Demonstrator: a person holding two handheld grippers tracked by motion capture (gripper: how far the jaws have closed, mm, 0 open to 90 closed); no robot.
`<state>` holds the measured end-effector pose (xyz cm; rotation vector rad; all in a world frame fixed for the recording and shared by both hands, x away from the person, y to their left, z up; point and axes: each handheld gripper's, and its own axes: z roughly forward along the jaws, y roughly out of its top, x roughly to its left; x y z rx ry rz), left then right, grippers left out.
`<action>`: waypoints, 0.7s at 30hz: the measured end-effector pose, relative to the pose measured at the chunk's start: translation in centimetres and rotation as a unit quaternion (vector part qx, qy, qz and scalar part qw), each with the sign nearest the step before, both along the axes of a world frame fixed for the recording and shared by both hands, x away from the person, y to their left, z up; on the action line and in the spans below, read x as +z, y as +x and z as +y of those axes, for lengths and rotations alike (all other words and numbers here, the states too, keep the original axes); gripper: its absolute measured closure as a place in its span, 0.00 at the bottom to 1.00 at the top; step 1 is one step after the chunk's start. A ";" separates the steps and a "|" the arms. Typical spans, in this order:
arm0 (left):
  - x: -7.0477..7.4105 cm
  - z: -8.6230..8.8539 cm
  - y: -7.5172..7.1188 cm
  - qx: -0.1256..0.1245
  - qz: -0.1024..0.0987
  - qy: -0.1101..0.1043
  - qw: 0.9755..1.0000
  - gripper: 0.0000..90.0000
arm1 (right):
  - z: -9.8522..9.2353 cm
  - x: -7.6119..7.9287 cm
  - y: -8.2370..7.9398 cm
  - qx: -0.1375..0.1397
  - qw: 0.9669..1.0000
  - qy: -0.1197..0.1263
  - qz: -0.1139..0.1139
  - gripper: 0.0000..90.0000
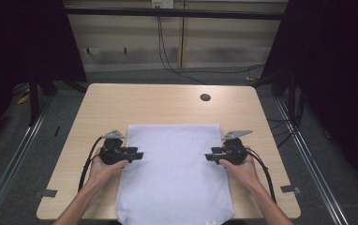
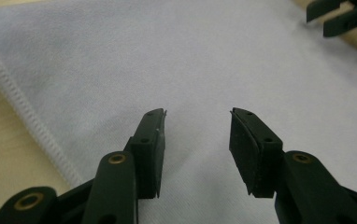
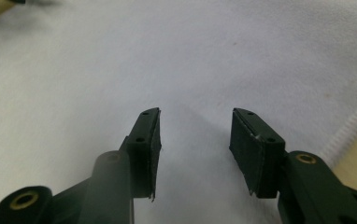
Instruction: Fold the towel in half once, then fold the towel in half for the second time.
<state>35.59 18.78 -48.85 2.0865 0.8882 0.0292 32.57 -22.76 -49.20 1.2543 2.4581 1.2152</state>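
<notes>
Dark curtains ringed a wooden table (image 1: 167, 101), and on it a white cloth (image 1: 175, 173) lay flat, its near end hanging just over the table's front edge. It looked soft, light and limp, likely to sag and slide when lifted; the stitched hem (image 2: 24, 109) at each side seemed the surest hold. Left gripper (image 1: 137, 155) and right gripper (image 1: 211, 156) hovered over opposite side edges, jaws apart, nothing between them.

Both grippers level, pointing inward at each other

The left gripper (image 1: 137, 154) and right gripper (image 1: 210, 156) sit in the person's hands, forearms coming in from below. Each has its fingers (image 2: 151, 149) parted with a clear gap and nothing between them.
</notes>
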 end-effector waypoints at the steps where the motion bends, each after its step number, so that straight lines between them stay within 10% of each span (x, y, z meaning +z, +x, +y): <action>1: -0.2 -0.1 0.3 -0.001 -0.005 0.003 1.000 0.62 | 0.3 -0.2 0.5 0.002 1.000 -0.002 0.003 0.59; 5: -1.2 0.3 1.1 0.013 -0.008 0.027 1.000 0.61 | 1.1 -0.5 1.8 -0.004 1.000 -0.019 -0.003 0.58; 21: -1.4 1.6 -0.5 -0.009 0.004 0.008 1.000 0.71 | 1.2 -0.9 1.0 0.008 1.000 -0.016 0.007 0.59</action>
